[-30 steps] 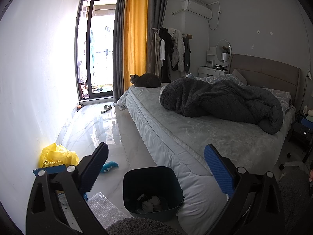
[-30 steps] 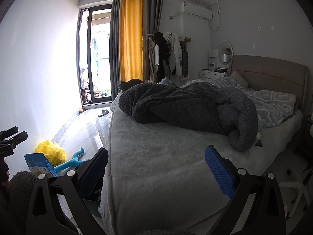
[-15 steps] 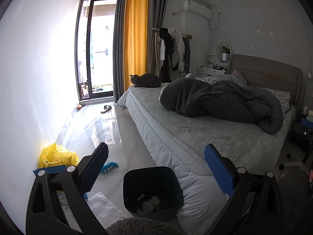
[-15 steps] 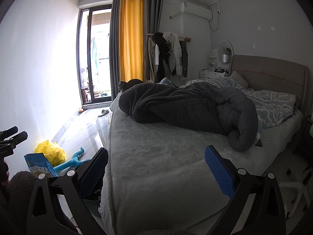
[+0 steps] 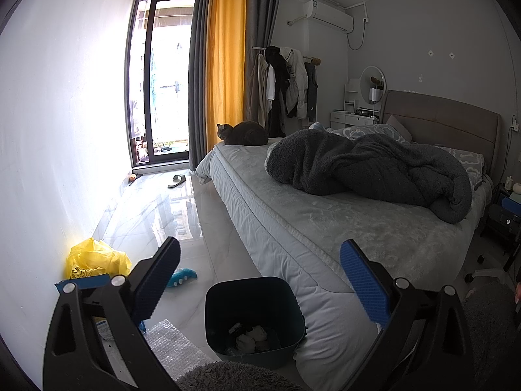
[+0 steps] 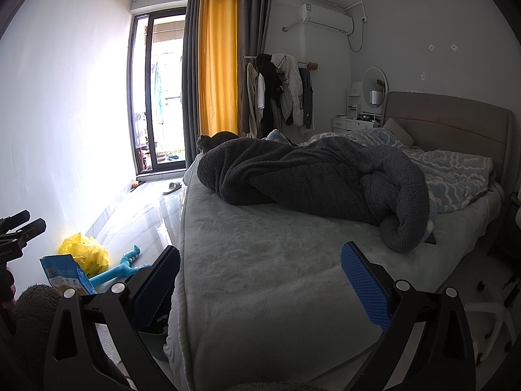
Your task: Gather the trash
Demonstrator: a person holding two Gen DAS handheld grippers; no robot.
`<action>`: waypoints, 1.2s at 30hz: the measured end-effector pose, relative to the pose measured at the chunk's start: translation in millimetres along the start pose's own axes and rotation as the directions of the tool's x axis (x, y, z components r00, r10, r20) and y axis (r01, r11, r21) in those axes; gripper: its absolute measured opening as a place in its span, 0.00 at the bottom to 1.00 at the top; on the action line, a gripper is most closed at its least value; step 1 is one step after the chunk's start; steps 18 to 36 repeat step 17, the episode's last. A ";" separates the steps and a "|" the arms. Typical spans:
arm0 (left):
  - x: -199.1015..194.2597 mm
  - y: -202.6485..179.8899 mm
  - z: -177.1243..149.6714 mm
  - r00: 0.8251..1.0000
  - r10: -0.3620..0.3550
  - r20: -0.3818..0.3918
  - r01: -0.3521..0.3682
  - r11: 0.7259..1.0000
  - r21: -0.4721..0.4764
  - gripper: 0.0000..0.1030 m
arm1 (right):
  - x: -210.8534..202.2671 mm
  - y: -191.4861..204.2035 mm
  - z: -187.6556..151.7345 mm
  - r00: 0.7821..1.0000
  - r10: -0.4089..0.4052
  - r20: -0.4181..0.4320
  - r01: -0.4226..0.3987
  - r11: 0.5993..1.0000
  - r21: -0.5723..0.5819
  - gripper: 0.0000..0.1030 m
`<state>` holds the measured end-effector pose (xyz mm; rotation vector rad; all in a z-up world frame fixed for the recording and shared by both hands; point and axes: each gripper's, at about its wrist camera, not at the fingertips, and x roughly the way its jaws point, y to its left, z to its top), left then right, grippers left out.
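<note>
Holding crumpled trash [image 5: 252, 339]: dark bin [image 5: 228, 296]

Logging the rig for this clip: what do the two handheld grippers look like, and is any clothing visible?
Both the left gripper and the right gripper have black angular plastic frames with silver round bolts. Each finger ends in a flat blue pad with a fine ribbed texture. No cables show. A fuzzy grey sleeve shows at the frame edges.
</note>
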<state>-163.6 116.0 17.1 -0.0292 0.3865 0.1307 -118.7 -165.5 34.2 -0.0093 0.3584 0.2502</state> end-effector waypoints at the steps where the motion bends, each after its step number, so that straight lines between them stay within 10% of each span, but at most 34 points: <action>1: 0.0 0.0 0.1 1.000 0.000 0.000 0.000 1.000 0.000 0.97 | -0.3 -0.2 -0.2 1.000 0.000 0.000 0.000 1.000 0.000 0.97; 36: -0.1 0.0 -0.3 1.000 0.004 -0.001 -0.004 1.000 -0.007 0.97 | -0.1 -0.2 0.3 1.000 0.000 0.000 0.000 1.000 -0.001 0.97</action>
